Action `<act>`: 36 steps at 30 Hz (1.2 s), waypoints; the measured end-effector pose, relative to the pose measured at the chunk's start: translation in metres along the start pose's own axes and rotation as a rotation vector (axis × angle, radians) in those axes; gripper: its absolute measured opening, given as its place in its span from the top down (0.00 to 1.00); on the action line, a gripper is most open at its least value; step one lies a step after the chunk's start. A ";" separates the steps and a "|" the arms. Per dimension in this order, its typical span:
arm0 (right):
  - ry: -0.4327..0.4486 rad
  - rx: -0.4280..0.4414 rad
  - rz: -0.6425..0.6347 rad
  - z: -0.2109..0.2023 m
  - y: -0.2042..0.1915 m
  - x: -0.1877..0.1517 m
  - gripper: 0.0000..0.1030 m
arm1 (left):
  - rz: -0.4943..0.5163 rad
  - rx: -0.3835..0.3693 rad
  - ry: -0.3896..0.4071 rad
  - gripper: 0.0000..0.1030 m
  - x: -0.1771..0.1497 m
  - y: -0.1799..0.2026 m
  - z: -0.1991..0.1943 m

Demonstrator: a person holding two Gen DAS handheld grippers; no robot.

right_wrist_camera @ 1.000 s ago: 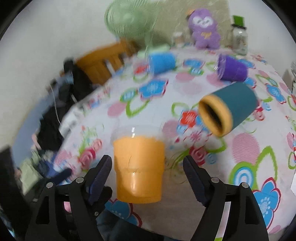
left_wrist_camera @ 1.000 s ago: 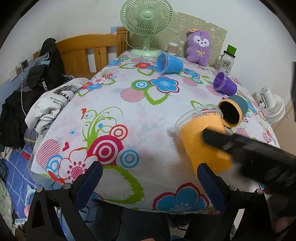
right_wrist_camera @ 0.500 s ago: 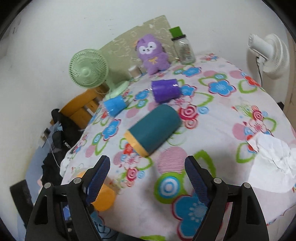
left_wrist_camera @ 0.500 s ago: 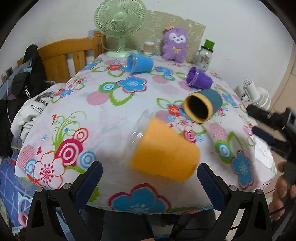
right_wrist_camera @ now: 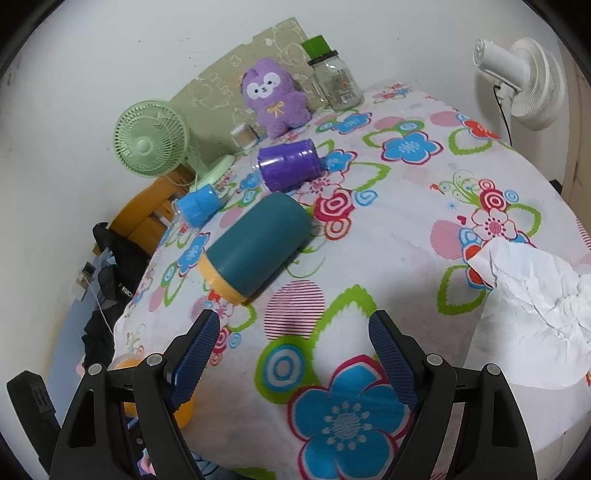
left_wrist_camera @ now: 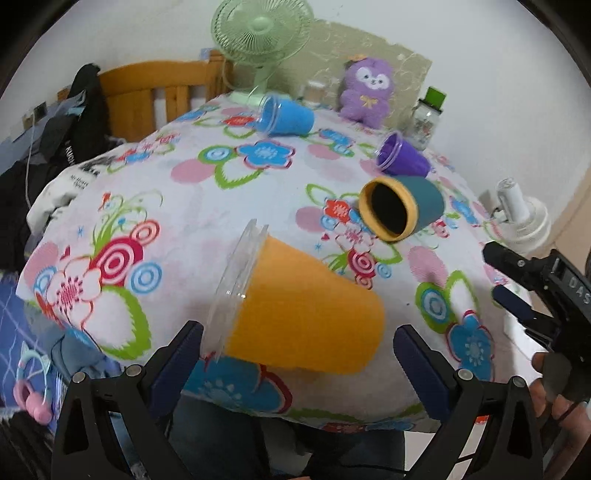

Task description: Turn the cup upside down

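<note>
Orange cup [left_wrist_camera: 306, 314]: lies on its side near the front edge of the table [left_wrist_camera: 207, 206], clear rim toward the left, closed base toward the right; a second ago it stood mouth-down between the fingers of the right tool, so it has tipped over.
Left tool [left_wrist_camera: 295, 354]: fingers spread wide, one on each side of the orange cup and not touching it, nothing held; it has come in closer over the last second, with the cup now filling the gap in its view.
Right tool [right_wrist_camera: 295, 350]: fingers apart and holding nothing; it has swung away from the orange cup, which now shows only as a sliver at the lower left of its view, and hovers over bare flowered cloth.
Teal cup [right_wrist_camera: 258, 247]: on its side, yellow rim facing the left tool, just beyond the orange one.
Purple cup [right_wrist_camera: 288, 164] and blue cup [right_wrist_camera: 199, 205]: both on their sides farther back, near the green fan [left_wrist_camera: 258, 29].
Meaning for the task: the flip looks undone, since the orange cup no longer rests on its mouth.
Likely next need: the left tool seems placed to close across the cup's body, lift it and set it rim-down again.
</note>
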State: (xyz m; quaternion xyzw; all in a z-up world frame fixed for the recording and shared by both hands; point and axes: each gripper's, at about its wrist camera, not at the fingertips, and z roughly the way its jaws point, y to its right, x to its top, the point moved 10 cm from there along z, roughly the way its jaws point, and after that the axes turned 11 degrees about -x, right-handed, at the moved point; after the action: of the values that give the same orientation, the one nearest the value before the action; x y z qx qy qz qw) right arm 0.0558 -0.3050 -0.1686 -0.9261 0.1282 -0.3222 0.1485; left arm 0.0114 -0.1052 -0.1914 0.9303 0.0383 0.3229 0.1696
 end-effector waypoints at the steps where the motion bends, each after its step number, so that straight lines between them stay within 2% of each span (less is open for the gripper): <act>1: -0.003 0.000 0.005 0.002 0.002 0.000 0.17 | -0.005 0.023 -0.004 0.00 -0.001 -0.003 0.002; 3: -0.003 0.002 0.017 0.003 0.007 0.001 0.17 | -0.016 0.071 -0.007 0.00 0.000 -0.012 0.005; 7: 0.003 0.002 0.038 0.003 0.015 0.004 0.17 | -0.039 0.078 -0.002 0.00 0.004 -0.028 0.006; 14: -0.004 0.007 0.039 0.005 0.013 0.004 0.17 | 0.027 0.123 0.019 0.00 0.023 -0.050 -0.006; 20: 0.002 0.013 0.030 0.005 0.006 0.005 0.17 | 0.019 0.206 -0.024 0.00 0.020 -0.076 -0.023; 23: -0.004 0.020 0.024 0.007 0.000 0.004 0.17 | 0.009 0.193 -0.020 0.01 0.016 -0.079 -0.023; 25: -0.008 0.027 0.013 0.007 -0.006 0.003 0.17 | 0.000 0.168 -0.018 0.10 0.014 -0.077 -0.022; 31: 0.004 0.023 0.001 0.003 -0.010 0.005 0.17 | 0.024 0.122 -0.012 0.12 0.018 -0.069 -0.016; 36: 0.010 0.012 0.003 0.000 -0.007 0.005 0.17 | 0.157 0.073 0.020 0.13 0.032 -0.043 -0.018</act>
State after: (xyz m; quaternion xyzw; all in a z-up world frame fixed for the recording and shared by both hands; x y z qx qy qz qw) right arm 0.0609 -0.3003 -0.1629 -0.9234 0.1282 -0.3275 0.1535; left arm 0.0269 -0.0541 -0.1743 0.9327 -0.0214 0.3429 0.1093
